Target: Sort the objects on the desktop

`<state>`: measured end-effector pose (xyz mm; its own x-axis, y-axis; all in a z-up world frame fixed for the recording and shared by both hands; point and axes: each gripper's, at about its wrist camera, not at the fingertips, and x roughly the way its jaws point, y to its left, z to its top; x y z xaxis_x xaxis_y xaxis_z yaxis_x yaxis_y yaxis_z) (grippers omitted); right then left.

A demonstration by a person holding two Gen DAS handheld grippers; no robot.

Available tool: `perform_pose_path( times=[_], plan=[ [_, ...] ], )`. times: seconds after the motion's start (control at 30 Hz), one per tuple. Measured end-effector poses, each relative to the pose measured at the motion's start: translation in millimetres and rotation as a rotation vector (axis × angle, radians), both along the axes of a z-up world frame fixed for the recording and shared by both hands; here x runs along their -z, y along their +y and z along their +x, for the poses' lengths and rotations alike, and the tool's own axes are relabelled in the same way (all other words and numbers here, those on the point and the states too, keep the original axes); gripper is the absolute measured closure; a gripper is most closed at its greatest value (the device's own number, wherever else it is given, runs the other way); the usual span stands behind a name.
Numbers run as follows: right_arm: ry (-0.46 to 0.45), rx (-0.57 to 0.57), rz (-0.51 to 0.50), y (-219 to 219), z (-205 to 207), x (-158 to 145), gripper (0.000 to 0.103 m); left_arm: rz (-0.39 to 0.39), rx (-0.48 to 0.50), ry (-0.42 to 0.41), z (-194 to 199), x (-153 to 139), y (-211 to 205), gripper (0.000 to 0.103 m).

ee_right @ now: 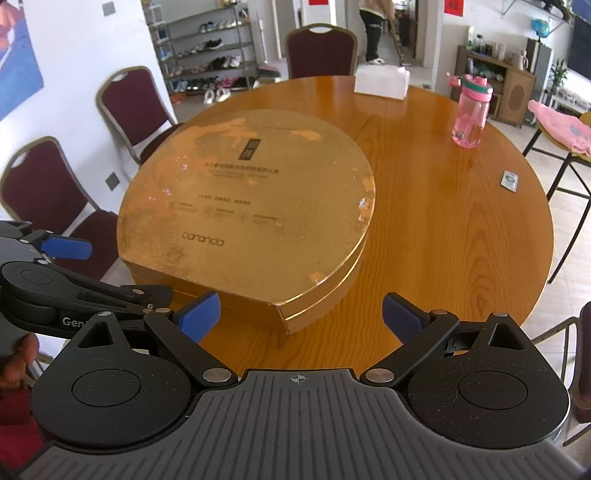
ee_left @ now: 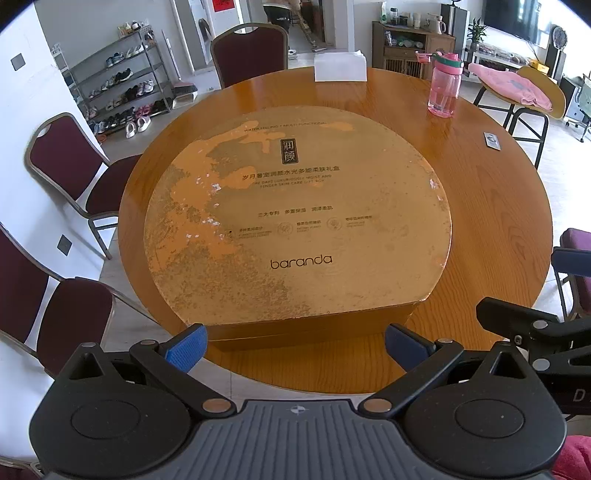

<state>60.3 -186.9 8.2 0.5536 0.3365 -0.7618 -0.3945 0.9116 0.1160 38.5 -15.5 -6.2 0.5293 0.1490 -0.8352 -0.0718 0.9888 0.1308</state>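
A large gold gift box [ee_left: 295, 214] with a round back and a flat front edge lies closed on the round wooden table [ee_left: 491, 206]; "baranda" is printed on its lid. My left gripper [ee_left: 295, 349] hangs open just in front of the box's flat side, blue pads apart, nothing between them. In the right wrist view the same box [ee_right: 247, 199] sits ahead and left. My right gripper [ee_right: 301, 317] is open near the box's front right corner, holding nothing. The left gripper [ee_right: 66, 247] shows at the left edge there.
A pink water bottle [ee_left: 445, 85] stands far right on the table, a white tissue box [ee_left: 340, 66] at the far edge, and a small flat packet [ee_left: 492, 141] to the right. Maroon chairs [ee_left: 62, 166] ring the table. A person [ee_right: 375, 29] stands in the doorway behind.
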Motion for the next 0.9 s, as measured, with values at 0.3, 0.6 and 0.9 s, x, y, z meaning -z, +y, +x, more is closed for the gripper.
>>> perform_pose_path(
  times=[0.3,0.6,0.9],
  plan=[
    [-0.002,0.004,-0.007,3,-5,0,0.005,-0.003,-0.002,0.001,1,1,2,0.001],
    [-0.003,0.009,-0.012,5,-10,0,0.005,-0.004,0.003,-0.003,-1,1,0,0.001],
    [0.000,0.019,-0.008,5,-13,0,0.005,-0.002,0.006,-0.007,-3,0,-2,0.001]
  ],
)
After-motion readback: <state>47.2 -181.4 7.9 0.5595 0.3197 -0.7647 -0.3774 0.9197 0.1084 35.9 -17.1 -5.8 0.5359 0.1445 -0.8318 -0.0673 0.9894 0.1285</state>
